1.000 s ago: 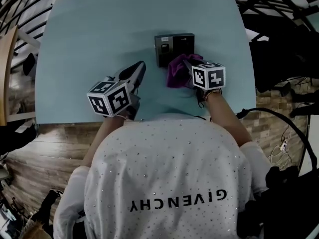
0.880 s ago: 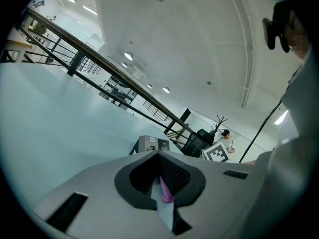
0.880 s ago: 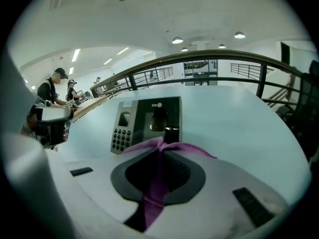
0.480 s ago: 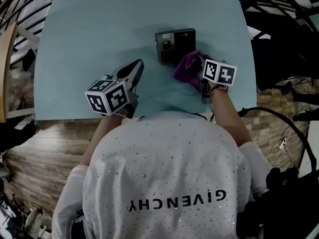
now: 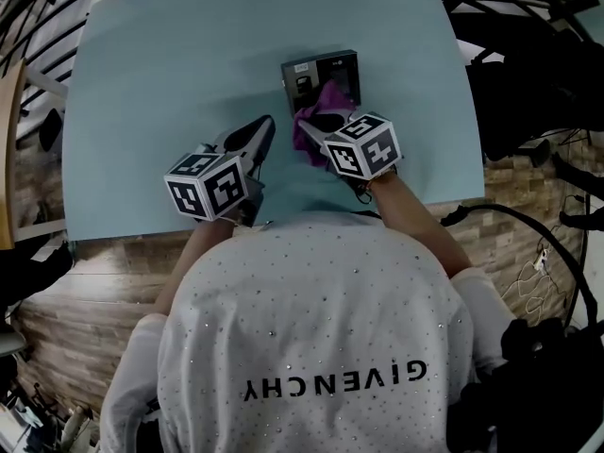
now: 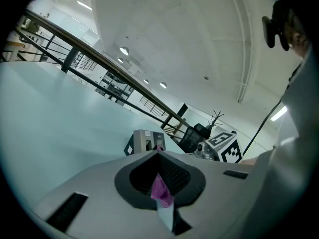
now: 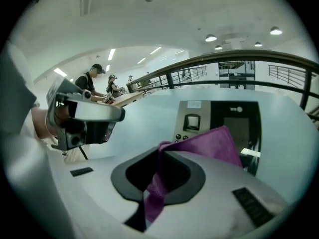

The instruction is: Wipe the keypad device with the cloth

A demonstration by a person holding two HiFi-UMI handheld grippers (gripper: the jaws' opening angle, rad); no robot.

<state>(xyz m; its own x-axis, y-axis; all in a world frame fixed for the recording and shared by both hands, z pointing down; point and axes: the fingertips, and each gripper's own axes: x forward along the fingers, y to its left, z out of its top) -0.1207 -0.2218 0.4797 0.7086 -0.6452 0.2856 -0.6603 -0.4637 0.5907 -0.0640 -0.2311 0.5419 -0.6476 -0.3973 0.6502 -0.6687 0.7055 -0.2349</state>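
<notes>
The dark keypad device (image 5: 326,67) lies flat on the pale blue table (image 5: 170,83), far of centre. A purple cloth (image 5: 311,121) hangs from my right gripper (image 5: 326,116), which is shut on it. The cloth's far end lies over the device's near edge. In the right gripper view the cloth (image 7: 212,143) covers the lower part of the device (image 7: 199,121), just past my right gripper (image 7: 162,151). My left gripper (image 5: 262,128) rests shut on the table, left of the device and apart from it. In the left gripper view a small purple scrap shows in the slot behind my left gripper (image 6: 158,153); the device (image 6: 144,141) lies beyond.
The table's near edge (image 5: 142,226) runs just below both grippers, with wooden floor beneath. Dark chairs and cables (image 5: 538,111) crowd the right side. Metal railings (image 5: 28,26) stand past the left edge. People work at a far bench (image 7: 99,86).
My right gripper has swung left with the cloth, from the device's right side to its near middle, so the cloth now lies on the device. The left gripper has stayed put.
</notes>
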